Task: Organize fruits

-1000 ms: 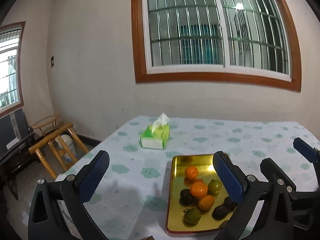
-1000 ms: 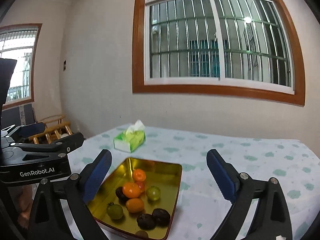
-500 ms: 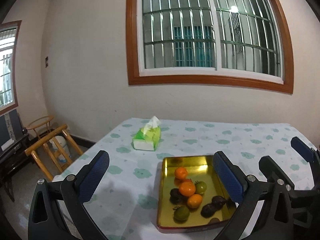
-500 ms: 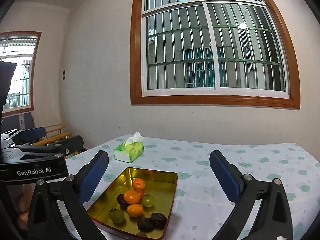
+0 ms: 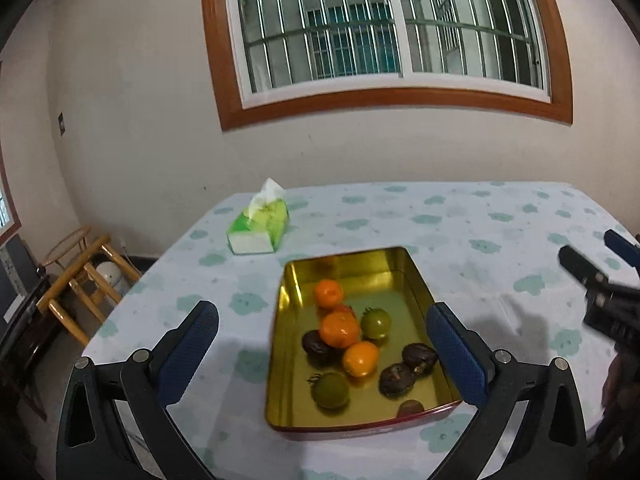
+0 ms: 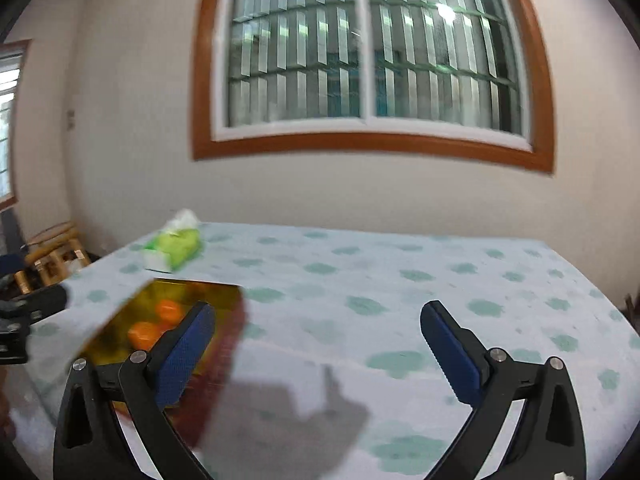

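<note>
The shallow gold metal tray (image 5: 416, 276) of small round fruits was seen just ahead of the left gripper (image 5: 322, 354), nearer than the right gripper (image 6: 316, 350); both grippers' fingers were spread, grasping nothing.

Surface (image 5: 460, 236) under a pale cloth with green flower prints. Directly on it: gold tin tray (image 5: 416, 276) with a red outer wall, near the front edge; green tissue pack (image 5: 262, 228) beyond the tray toward the far left corner, apart from it.
</note>
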A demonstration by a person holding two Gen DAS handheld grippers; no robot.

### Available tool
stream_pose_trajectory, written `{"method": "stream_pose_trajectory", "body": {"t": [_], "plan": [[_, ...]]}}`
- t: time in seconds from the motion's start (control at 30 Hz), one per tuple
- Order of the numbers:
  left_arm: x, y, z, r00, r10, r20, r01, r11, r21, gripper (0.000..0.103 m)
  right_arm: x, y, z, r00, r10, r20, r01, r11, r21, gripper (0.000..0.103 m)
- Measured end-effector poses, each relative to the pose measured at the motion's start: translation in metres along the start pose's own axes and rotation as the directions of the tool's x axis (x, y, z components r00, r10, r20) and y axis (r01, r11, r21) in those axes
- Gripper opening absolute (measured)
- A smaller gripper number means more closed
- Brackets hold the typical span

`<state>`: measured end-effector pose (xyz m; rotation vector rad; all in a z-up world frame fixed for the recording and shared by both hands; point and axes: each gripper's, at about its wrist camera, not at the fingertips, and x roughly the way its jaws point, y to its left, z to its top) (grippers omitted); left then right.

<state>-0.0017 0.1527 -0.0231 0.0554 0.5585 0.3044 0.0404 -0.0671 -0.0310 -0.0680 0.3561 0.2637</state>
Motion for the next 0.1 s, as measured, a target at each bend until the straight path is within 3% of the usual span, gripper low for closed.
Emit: {"method": "stream_pose_trajectory", "body": {"t": [0.1], "plan": [[0.011,-0.009,0.0,0.999,0.005,-0.04,-0.005,1.0,0.006,0.103,0.014,-0.032,-0.004,0.998,-0.059,-0.037,0.06,0.998,0.032,0.102]]}}
